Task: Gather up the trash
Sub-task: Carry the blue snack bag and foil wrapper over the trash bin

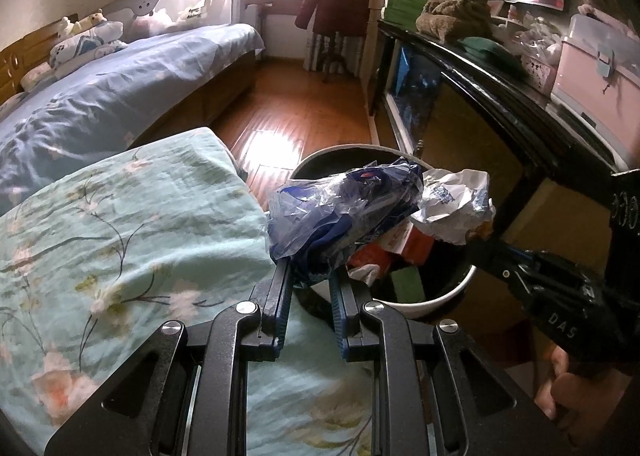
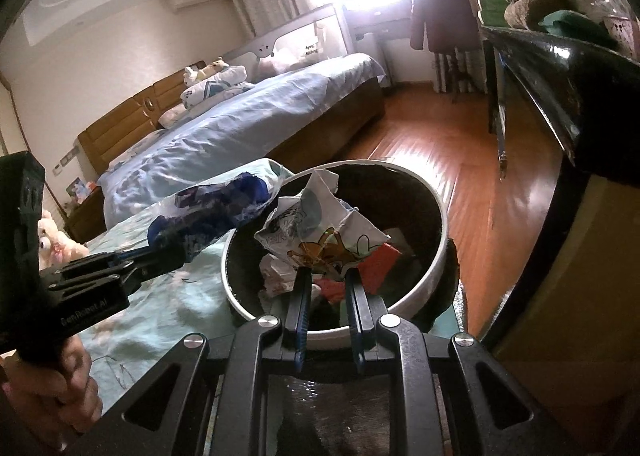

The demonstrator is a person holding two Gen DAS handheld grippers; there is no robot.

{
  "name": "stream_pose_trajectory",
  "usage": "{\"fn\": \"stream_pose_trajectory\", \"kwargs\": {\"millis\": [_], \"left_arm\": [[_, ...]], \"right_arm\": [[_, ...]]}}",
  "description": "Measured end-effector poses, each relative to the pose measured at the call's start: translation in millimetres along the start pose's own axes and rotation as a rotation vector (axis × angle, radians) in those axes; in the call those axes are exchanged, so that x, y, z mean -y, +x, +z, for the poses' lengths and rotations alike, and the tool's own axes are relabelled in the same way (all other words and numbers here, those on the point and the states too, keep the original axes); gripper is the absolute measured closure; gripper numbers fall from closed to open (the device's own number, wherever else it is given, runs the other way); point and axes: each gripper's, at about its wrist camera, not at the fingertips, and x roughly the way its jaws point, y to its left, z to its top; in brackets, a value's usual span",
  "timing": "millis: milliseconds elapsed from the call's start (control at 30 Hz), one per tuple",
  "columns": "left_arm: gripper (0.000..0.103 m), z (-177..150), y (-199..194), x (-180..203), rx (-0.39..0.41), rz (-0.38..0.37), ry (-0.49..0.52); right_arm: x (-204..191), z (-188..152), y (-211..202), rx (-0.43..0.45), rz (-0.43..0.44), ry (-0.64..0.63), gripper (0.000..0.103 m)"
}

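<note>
Left hand-held gripper (image 1: 310,276): black linkage frame, silver screws, blue ribbed pads; right hand-held gripper (image 2: 326,276) alike.

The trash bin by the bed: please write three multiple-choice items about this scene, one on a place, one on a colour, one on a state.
1. Where is the white crumpled wrapper?
A. on the blue bed
B. above the open bin
C. on the floor

2. What colour is the plastic bag in the left gripper?
A. blue
B. red
C. yellow

3. In what state is the right gripper?
A. open and empty
B. out of view
C. shut on the wrapper

Answers:
1 B, the wrapper hangs over the trash bin, held at its lower edge.
2 A, the crumpled bag is blue and partly clear.
3 C, both fingers pinch the wrapper's lower edge.
</note>
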Motion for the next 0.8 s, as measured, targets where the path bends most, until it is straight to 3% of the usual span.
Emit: {"fn": "stream_pose_trajectory", "kwargs": {"millis": [800], "left_arm": [[0.086, 10, 12, 10, -0.011, 0.000, 0.017]], "right_arm": [[7, 12, 10, -0.008, -0.027, -0.011, 0.086]]}}
